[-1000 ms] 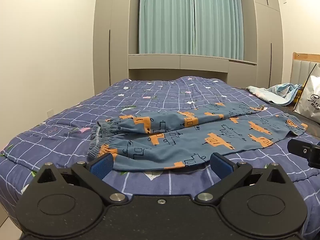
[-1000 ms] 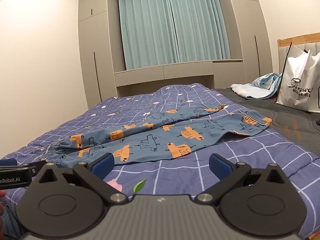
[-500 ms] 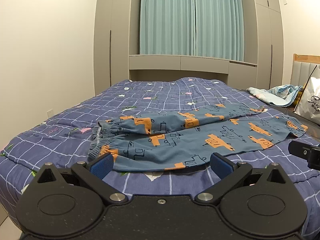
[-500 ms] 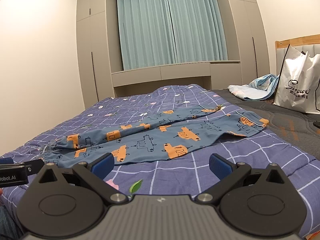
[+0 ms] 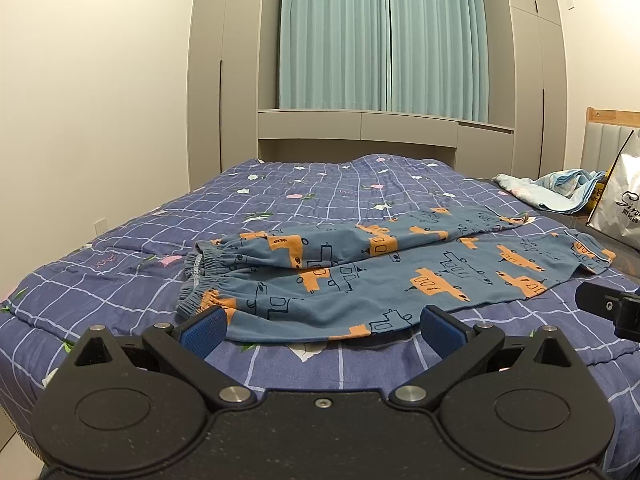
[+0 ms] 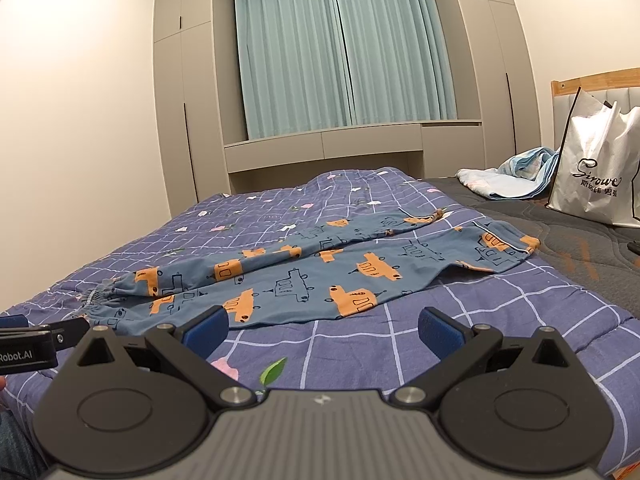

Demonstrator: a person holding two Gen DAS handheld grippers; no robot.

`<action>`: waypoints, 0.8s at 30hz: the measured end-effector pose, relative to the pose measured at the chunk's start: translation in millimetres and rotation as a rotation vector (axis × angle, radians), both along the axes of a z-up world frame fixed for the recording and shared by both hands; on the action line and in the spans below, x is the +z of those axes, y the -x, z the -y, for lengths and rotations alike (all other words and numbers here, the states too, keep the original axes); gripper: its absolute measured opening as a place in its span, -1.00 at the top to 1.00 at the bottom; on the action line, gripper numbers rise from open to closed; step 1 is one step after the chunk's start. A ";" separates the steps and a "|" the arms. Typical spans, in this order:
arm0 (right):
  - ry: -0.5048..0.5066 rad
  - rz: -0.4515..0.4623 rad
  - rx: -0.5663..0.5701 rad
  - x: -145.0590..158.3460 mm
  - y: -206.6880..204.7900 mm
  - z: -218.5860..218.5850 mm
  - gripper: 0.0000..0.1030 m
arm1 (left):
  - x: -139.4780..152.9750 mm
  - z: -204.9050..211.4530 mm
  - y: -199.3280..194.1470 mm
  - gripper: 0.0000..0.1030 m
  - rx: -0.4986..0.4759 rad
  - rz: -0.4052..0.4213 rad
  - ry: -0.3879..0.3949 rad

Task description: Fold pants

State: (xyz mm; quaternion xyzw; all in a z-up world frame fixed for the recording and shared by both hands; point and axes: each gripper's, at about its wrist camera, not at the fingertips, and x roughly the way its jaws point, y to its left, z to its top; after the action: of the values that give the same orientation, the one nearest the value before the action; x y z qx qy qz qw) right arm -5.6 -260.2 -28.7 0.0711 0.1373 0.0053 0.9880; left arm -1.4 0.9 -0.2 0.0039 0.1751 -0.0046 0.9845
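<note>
Blue pants [image 5: 380, 276] lie flat on the bed [image 5: 120, 264], long axis left-right across my view. Left tool [image 5: 320, 326] nearest the cuffs, right tool [image 6: 322, 326] nearer the waist; both wide open, empty.

Left gripper [image 5: 322, 330], right gripper [image 6: 324, 330] spread wide.

Ahead of me lies a purple checked quilt [image 5: 312, 200], teal curtains [image 6: 344, 52] closed beyond it, a white shopping bag [image 6: 596, 168] and crumpled pale-blue cloth [image 6: 516, 176] off right.
</note>
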 end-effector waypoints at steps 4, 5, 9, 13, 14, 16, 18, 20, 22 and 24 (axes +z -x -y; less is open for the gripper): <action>0.000 -0.003 0.006 -1.1 0.1 -1.5 -1.00 | 0.0 0.0 0.0 -0.99 0.001 0.000 0.000; 0.000 -0.004 0.008 -1.2 0.0 -1.5 -1.00 | 0.0 0.0 -0.1 -0.99 0.001 0.000 0.000; -0.002 -0.007 0.013 -1.1 -0.3 -0.9 -1.00 | 0.1 0.0 -0.1 -0.99 0.000 0.000 0.000; -0.003 -0.008 0.013 -0.9 -0.2 -1.1 -1.00 | 0.1 0.0 -0.1 -0.99 0.000 -0.001 0.000; -0.004 -0.009 0.015 -1.0 -0.3 -1.4 -1.00 | 0.2 0.0 -0.2 -0.99 0.001 -0.001 0.000; -0.004 -0.010 0.018 -1.0 0.0 -1.5 -1.00 | 0.1 0.0 -0.2 -0.99 0.000 0.000 0.001; -0.004 -0.010 0.019 -0.8 0.2 -1.1 -1.00 | 0.2 0.1 -0.2 -0.99 0.001 -0.001 0.000; -0.004 -0.011 0.019 -0.8 0.2 -1.2 -1.00 | 0.2 -0.1 -0.2 -0.99 0.000 -0.001 0.001; -0.004 -0.011 0.019 -0.8 0.2 -1.3 -1.00 | 0.2 0.0 -0.3 -0.99 0.001 -0.001 0.000; -0.004 -0.011 0.019 -0.8 0.3 -1.6 -1.00 | 0.2 -0.1 -0.3 -0.99 0.000 -0.001 0.001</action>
State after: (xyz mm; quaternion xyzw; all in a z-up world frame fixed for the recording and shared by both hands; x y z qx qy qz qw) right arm -5.9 -258.7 -29.6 0.0718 0.1432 0.0144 0.9870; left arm -1.1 1.0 0.0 0.0035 0.1755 -0.0045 0.9845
